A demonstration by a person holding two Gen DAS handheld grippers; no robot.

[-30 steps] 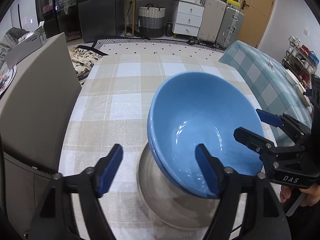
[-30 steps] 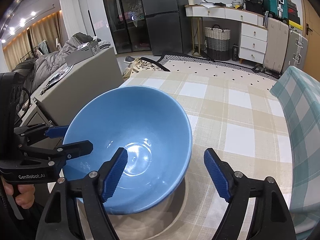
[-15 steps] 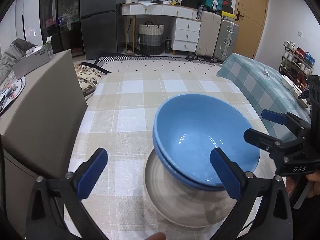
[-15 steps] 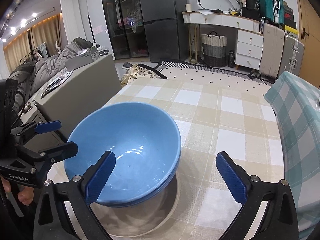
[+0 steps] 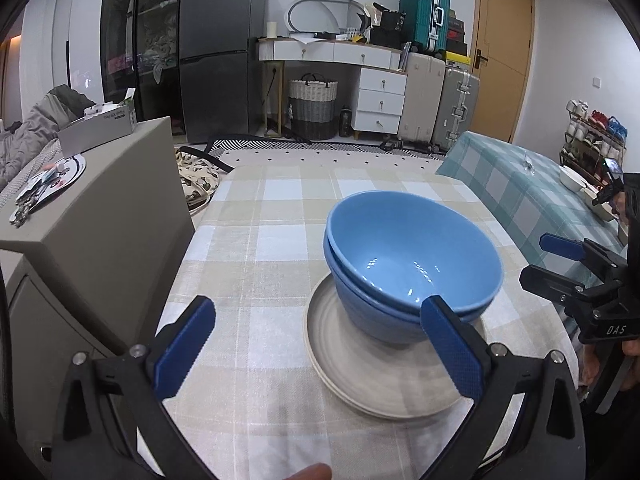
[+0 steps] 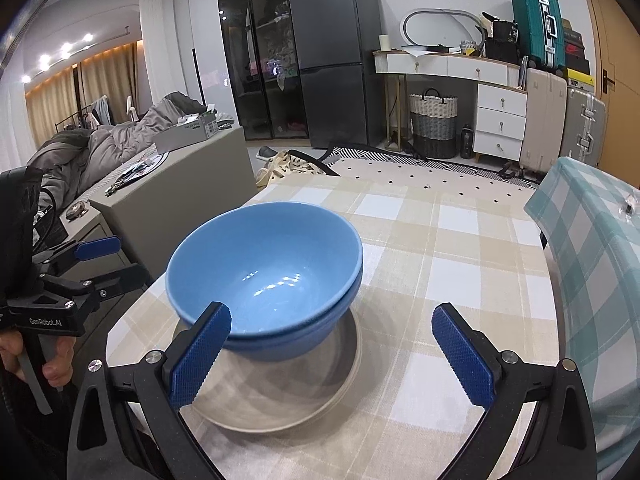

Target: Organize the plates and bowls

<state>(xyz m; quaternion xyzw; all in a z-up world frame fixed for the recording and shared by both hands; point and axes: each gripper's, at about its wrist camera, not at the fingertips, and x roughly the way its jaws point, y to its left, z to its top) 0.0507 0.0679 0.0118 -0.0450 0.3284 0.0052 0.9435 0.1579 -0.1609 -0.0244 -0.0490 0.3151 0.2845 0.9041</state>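
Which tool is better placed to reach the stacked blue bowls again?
Roughly even, slightly the right tool: it is open, one finger beside the blue bowls. The left tool is open too.

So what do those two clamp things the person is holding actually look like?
Both are black, angular frames ending in two fingers faced with blue ridged pads, with silver bolts at the joints. The left gripper has "GenRobot.AI" printed in white on its body and a black cable behind it. The right gripper reads "DAS". Each has a grey trigger handle.
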